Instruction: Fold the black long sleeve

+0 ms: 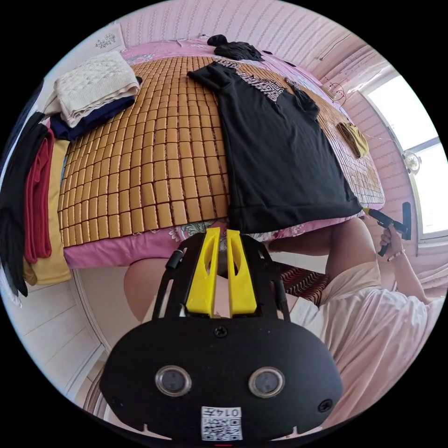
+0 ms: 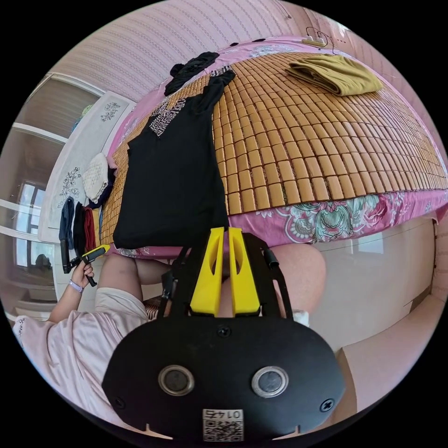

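Black long sleeve lies spread flat and unfolded on the bamboo mat, hem at the bed edge; no fold appears made yet. Left gripper and right gripper, jaws nearly closed on nothing, hover near the hem

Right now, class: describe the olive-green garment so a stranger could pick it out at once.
Start at the bamboo mat covering the bed. The olive-green garment lies folded on the mat, well apart from the spread black shirt. No other piece is olive, and it lies alone.
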A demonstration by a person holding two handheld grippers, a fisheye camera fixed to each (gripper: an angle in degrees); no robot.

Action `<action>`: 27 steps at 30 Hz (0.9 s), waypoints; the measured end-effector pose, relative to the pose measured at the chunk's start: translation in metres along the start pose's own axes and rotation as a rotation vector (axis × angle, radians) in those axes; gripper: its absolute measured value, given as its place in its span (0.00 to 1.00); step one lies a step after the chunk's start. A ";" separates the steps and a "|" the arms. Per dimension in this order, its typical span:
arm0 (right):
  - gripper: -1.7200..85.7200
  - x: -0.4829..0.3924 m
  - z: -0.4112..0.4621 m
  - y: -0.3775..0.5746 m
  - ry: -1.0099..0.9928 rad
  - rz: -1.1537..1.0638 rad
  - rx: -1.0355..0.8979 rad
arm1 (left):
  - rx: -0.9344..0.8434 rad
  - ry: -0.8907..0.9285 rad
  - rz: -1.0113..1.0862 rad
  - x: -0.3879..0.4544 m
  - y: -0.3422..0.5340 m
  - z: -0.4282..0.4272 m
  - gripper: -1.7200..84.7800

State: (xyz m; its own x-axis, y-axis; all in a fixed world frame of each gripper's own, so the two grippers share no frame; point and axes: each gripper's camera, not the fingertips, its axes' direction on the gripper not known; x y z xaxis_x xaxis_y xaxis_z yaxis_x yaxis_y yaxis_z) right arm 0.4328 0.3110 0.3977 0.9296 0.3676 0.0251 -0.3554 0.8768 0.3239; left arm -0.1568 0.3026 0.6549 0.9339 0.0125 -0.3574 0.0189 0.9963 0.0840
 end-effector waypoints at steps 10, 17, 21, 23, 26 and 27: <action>0.05 0.016 0.029 -0.061 0.044 0.005 -0.117 | -0.062 0.102 -0.047 -0.013 -0.064 0.029 0.10; 0.03 0.069 -0.003 -0.081 -0.470 0.233 -0.148 | -0.124 0.165 0.039 -0.025 -0.086 0.012 0.03; 0.03 0.107 0.008 -0.085 -0.485 0.373 -0.227 | -0.122 0.371 -0.066 -0.057 -0.091 -0.003 0.02; 0.02 0.113 0.016 -0.085 -0.483 0.402 -0.256 | -0.139 0.364 -0.114 -0.067 -0.094 0.006 0.02; 0.02 0.108 0.007 -0.086 -0.360 0.351 -0.216 | -0.185 0.286 -0.124 -0.068 -0.094 0.017 0.01; 0.02 0.105 0.001 -0.086 -0.309 0.318 -0.202 | -0.185 0.244 -0.110 -0.067 -0.093 0.017 0.01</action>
State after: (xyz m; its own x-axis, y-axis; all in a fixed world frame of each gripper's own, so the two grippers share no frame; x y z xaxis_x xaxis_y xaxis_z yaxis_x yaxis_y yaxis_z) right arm 0.5610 0.2734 0.3738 0.7461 0.5451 0.3823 -0.6102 0.7896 0.0651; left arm -0.2147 0.2074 0.6868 0.8165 -0.0985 -0.5689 0.0291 0.9911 -0.1298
